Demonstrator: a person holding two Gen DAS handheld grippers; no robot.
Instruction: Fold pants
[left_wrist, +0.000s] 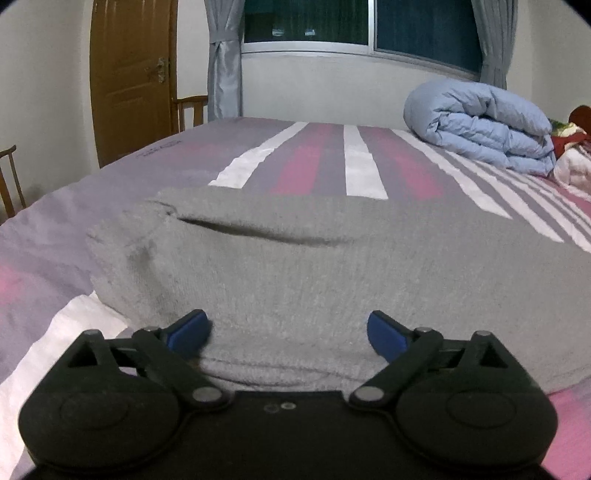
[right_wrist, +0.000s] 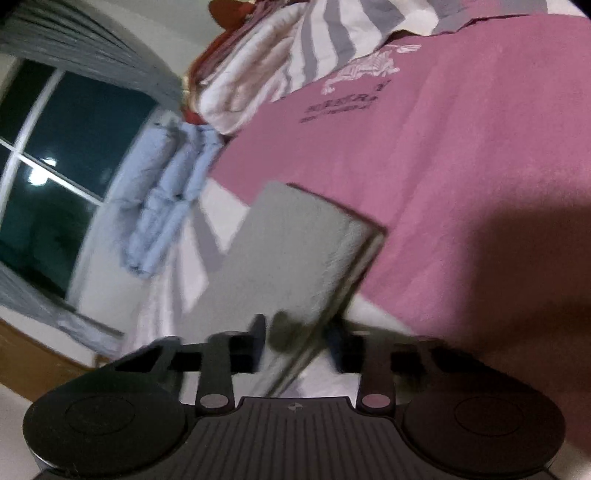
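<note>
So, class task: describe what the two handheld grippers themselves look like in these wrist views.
Left gripper: matte black body, two round discs, silver pivot pins, linkage arms, blue fingers. Right gripper: the same black build with a ribbed centre plate; its fingers are dark and blurred. No cables or sleeves show.

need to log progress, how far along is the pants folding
Done: the grey pants lie on the striped bedsheet already doubled into a thick stack. In hand: the left gripper stands open over the near edge, gripping nothing; the right gripper, blurred, is at a folded edge. Left: probably a last fold.
</note>
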